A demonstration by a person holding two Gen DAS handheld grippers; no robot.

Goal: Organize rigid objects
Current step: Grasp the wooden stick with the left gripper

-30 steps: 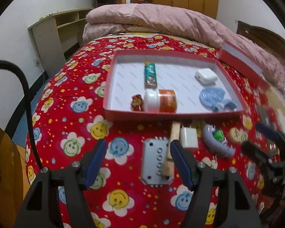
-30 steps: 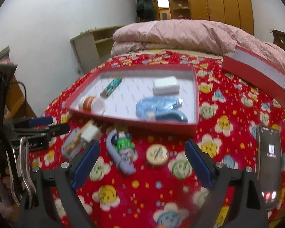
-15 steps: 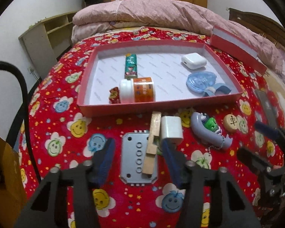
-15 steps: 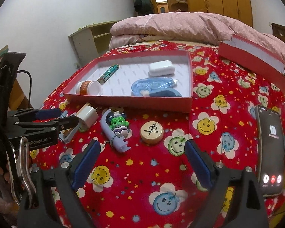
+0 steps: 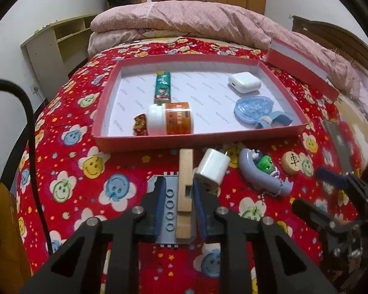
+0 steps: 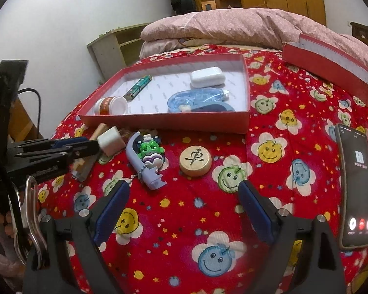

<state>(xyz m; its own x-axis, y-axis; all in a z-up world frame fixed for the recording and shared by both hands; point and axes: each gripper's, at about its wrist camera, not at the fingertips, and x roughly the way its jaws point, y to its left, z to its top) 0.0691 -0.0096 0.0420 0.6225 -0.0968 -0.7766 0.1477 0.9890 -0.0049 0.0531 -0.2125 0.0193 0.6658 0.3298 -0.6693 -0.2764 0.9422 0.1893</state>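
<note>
My left gripper (image 5: 179, 196) is closing over a wooden clothespin (image 5: 185, 171) that lies on a grey studded plate (image 5: 169, 205). The clothespin is between the pads; the right pad is at its side and the left pad stands a little off, over the plate. A white charger plug (image 5: 212, 169) touches the right finger. My right gripper (image 6: 184, 208) hangs open and holds nothing, just short of a round wooden chess piece (image 6: 195, 158) and a purple keychain toy (image 6: 147, 159). Behind them the red box (image 5: 196, 144) holds a bottle, a lighter, an earbud case and blue items.
A phone (image 6: 355, 186) with a lit screen lies on the flowered red bedspread at the right. The box's red lid (image 6: 326, 63) rests behind it against a pink quilt. A black cable (image 5: 32, 122) runs at the left, with shelves by the wall.
The left jaws have narrowed from wide open to close around the clothespin, and the view has drawn nearer to it. The right gripper stays open and has sunk slightly.
</note>
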